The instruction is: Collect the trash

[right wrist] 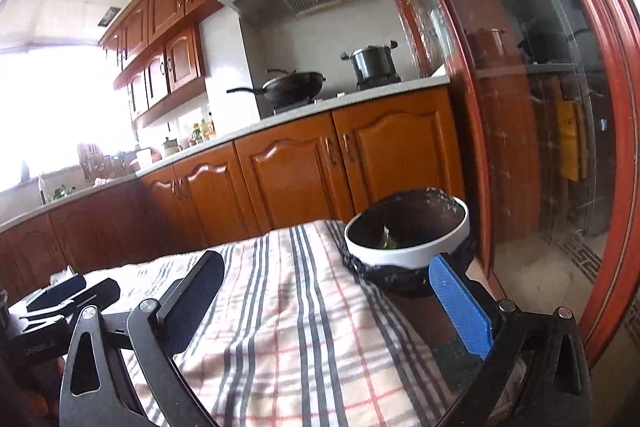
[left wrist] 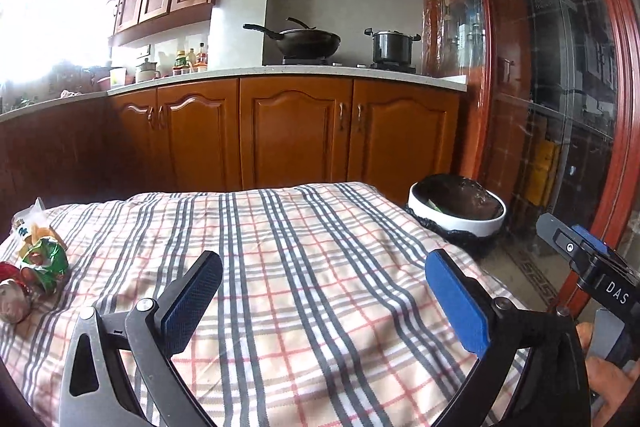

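- The white letters "DAS" stand on the black body of the right gripper (left wrist: 592, 259), seen at the right edge of the left wrist view.
- The crumpled green, red and white snack wrapper (left wrist: 42, 259) on the plaid cloth carries printing too small and creased to read.
- A faint light marking on the black left gripper (right wrist: 60, 301) in the right wrist view is too blurred to read.

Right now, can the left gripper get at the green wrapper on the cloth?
Probably yes. The left gripper is open and empty, and the green wrapper lies exposed on the checked cloth, off to its left by a crushed can. Nothing stands between; it needs to swing left.
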